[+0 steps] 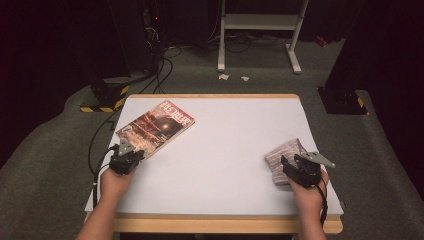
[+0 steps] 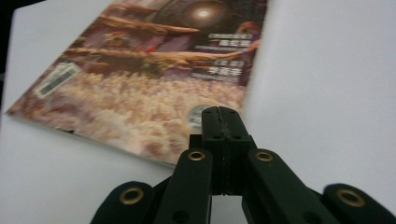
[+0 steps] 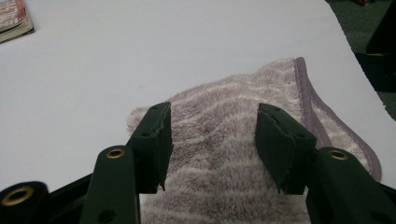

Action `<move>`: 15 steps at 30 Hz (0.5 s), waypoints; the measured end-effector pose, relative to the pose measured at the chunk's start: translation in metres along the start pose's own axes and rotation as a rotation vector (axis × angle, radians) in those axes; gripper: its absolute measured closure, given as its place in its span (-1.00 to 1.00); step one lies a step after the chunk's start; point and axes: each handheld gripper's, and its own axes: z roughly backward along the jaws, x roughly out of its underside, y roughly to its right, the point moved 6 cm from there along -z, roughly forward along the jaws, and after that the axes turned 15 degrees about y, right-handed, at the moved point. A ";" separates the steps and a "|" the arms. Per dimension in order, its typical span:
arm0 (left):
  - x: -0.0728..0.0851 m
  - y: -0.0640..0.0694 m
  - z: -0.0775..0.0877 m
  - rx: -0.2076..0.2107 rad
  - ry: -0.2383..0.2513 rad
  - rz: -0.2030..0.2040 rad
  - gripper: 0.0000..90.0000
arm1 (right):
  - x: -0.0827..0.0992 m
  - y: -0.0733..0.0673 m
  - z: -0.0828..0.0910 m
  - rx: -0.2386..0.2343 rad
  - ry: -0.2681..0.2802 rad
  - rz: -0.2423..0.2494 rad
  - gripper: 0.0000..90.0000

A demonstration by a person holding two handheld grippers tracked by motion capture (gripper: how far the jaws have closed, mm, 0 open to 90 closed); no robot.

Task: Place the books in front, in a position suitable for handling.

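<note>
A wide white surface (image 1: 220,150) with a pale wooden edge stood on a grey carpeted floor (image 1: 45,165), a dark room behind it. A person's forearms entered from the bottom, each hand carrying a black gripper.

A magazine (image 1: 156,127) with a reddish illustrated cover lay flat near the far left corner of the surface, turned at an angle. The left gripper (image 1: 131,159) sat at the magazine's near corner. In the left gripper view, its fingers (image 2: 212,126) were pressed fully together with nothing visible between them, their tips poised just over the cover's near edge; contact with the page could not be told.

A small striped lilac towel (image 1: 284,155), folded or bunched, lay close to the right edge. The right gripper (image 1: 288,166) rested over its near end, fingers (image 3: 154,140) held partly apart, straddling the fabric without pinching it.

Judging by this, work had barely begun: both items lay on the surface, neither lifted nor gripped. Grasping and moving them was still left.
</note>
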 end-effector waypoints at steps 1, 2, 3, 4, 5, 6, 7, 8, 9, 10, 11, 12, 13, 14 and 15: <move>0.000 0.000 0.000 0.000 0.000 0.000 0.99 | 0.000 0.000 0.000 0.000 0.000 0.000 0.03; 0.000 -0.005 0.001 -0.018 0.001 0.017 0.99 | 0.000 0.000 0.000 -0.001 -0.001 0.001 0.03; 0.001 -0.010 0.001 -0.036 -0.002 0.030 0.99 | 0.000 -0.001 0.000 -0.002 -0.001 0.000 0.03; 0.002 -0.014 0.001 -0.043 -0.002 0.057 0.97 | 0.000 -0.001 0.000 -0.002 -0.001 0.003 0.02; 0.003 -0.019 0.001 -0.041 -0.001 0.102 0.77 | 0.001 -0.001 -0.001 -0.003 -0.002 0.007 0.02; 0.003 -0.019 0.001 -0.041 -0.001 0.102 0.72 | 0.001 -0.002 -0.001 -0.005 -0.005 0.007 0.02; 0.004 -0.019 0.001 -0.034 0.000 0.113 0.72 | 0.001 -0.002 -0.001 -0.005 -0.005 0.007 0.02; 0.004 -0.020 0.001 -0.031 0.001 0.113 0.69 | 0.001 -0.002 -0.001 -0.006 -0.007 0.008 0.01; 0.004 -0.021 0.000 -0.034 0.003 0.108 0.63 | 0.001 -0.002 -0.001 -0.005 -0.008 0.008 0.01; 0.003 -0.023 0.000 -0.038 0.011 0.106 0.56 | 0.002 -0.002 -0.001 -0.006 -0.010 0.008 0.01; 0.003 -0.026 -0.001 -0.045 0.023 0.114 0.50 | 0.002 -0.003 -0.001 -0.006 -0.010 0.007 0.01; 0.002 -0.030 -0.003 -0.049 0.033 0.127 0.43 | 0.002 -0.003 -0.001 -0.006 -0.012 0.008 0.01; 0.002 -0.034 -0.005 -0.050 0.023 0.134 0.27 | 0.002 -0.004 -0.001 -0.006 -0.012 0.012 0.01; 0.002 -0.037 -0.008 -0.058 0.006 0.139 0.27 | 0.002 -0.004 -0.001 -0.006 -0.012 0.012 0.01; 0.001 -0.039 -0.011 -0.062 0.000 0.142 0.13 | 0.003 -0.004 -0.002 -0.005 -0.013 0.010 0.01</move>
